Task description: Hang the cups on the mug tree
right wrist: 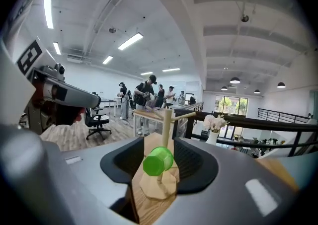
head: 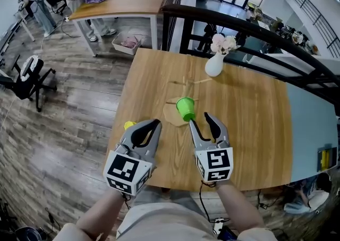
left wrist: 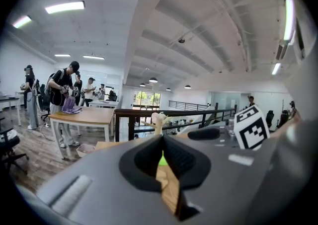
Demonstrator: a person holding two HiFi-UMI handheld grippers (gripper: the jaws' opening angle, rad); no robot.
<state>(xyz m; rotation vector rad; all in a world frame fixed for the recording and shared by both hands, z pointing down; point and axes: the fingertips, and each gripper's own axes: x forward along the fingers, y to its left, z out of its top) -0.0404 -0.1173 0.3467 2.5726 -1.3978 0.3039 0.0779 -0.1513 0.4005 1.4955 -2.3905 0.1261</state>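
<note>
Wooden tabletop (head: 249, 144) beneath both tools, with office floor, desks and people well beyond its edges. Nearest on the left, left gripper (head: 154, 124), pads pressed together, holding nothing. Just off its outer flank, close to the table edge, a small yellow thing (head: 129, 125), half hidden, perhaps another cup; cannot say more. On the right, right gripper (head: 200, 119), jaws standing apart with nothing pressed between the pads. Just ahead of those jaws and slightly toward the left gripper, green cup (right wrist: 158, 160), tipped on its side with one end toward the tool, apparently already hung on a low peg of the mug tree (right wrist: 167, 122). Close to the nearer fingertip, though contact cannot be confirmed. Under the cup, the tree's flat wooden base (right wrist: 158, 187); past it, the upright post with bare pegs higher up. Farther ahead of the right gripper, white vase (head: 214, 66) with pale flowers, well apart from everything else. Looks like light, rigid, smooth plastic: easy to lift and unlikely to break, but prone to slipping or popping out under a hard squeeze. Best taken across the round body near the rim, pads on opposite sides, leaving free whatever part hooks the peg. Worth minding too: a light tree, liable to slide or tip if nudged.
</note>
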